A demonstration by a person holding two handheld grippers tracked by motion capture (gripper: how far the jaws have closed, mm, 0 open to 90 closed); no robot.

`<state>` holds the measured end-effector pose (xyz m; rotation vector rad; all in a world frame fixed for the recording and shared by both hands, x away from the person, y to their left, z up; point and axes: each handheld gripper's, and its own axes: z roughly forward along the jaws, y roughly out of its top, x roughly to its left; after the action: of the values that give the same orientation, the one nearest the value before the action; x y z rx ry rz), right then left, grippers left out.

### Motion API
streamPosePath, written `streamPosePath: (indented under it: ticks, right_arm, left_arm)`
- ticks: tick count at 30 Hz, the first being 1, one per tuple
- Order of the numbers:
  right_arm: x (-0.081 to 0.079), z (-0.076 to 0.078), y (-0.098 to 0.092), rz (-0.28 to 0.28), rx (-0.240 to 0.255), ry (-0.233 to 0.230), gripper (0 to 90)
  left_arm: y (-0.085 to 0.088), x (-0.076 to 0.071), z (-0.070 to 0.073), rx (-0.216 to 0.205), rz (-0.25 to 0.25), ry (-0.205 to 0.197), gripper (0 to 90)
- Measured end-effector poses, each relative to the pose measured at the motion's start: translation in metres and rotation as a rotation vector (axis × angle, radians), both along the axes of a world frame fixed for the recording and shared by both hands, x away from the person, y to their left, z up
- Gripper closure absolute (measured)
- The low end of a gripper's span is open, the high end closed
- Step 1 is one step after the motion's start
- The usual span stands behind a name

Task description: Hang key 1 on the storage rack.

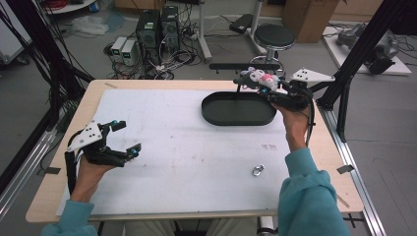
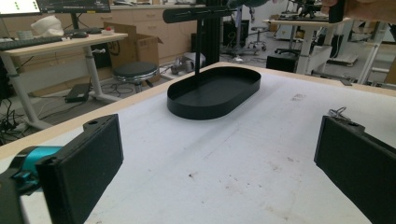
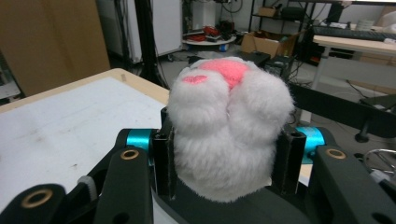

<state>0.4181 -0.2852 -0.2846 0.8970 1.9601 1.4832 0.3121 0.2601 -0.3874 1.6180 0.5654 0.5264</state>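
Tray point(image 1: 239, 109) first: the black oval tray sits on the white mat point(image 1: 187, 147) at its far right, and nothing that I can make out lies in it. My guess is the plush paw point(image 3: 229, 130) belongs there, so the job looks midway. My right gripper point(image 1: 255, 78) hangs above the tray's far rim, jaws closed snugly on the paw's sides. My left gripper point(image 1: 123, 137), well left of the tray, gapes wide and holds nothing. A small metal ring point(image 1: 258, 170) lies nearer me than the tray.
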Motion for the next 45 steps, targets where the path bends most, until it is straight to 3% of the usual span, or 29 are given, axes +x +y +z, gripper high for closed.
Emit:
streamPosePath:
  ticks: [12,15,23,27,34,45]
  right_arm:
    - [0.014,0.003,-0.01,-0.092,0.011,-0.004,53.2]
    - [0.017,0.003,-0.012,-0.096,0.036,-0.006,53.2]
    - [0.027,0.009,-0.007,-0.119,0.01,-0.014,53.2]
    - [0.028,0.009,-0.007,-0.135,0.004,-0.014,53.2]
    - [0.031,0.007,-0.01,-0.156,0.012,-0.021,53.2]
    - [0.035,0.003,-0.015,-0.175,-0.007,0.004,53.1]
  left_arm:
    - [0.008,-0.007,-0.008,-0.011,0.022,-0.006,1.7]
    - [0.01,-0.008,-0.01,-0.016,0.025,-0.007,1.7]
    - [0.012,-0.01,-0.014,-0.047,0.017,-0.008,1.7]
    - [0.014,-0.01,-0.015,-0.027,0.023,-0.001,1.7]
    - [0.014,-0.01,-0.015,-0.036,0.026,-0.015,1.7]
    - [0.015,-0.011,-0.017,-0.039,0.022,-0.012,1.7]
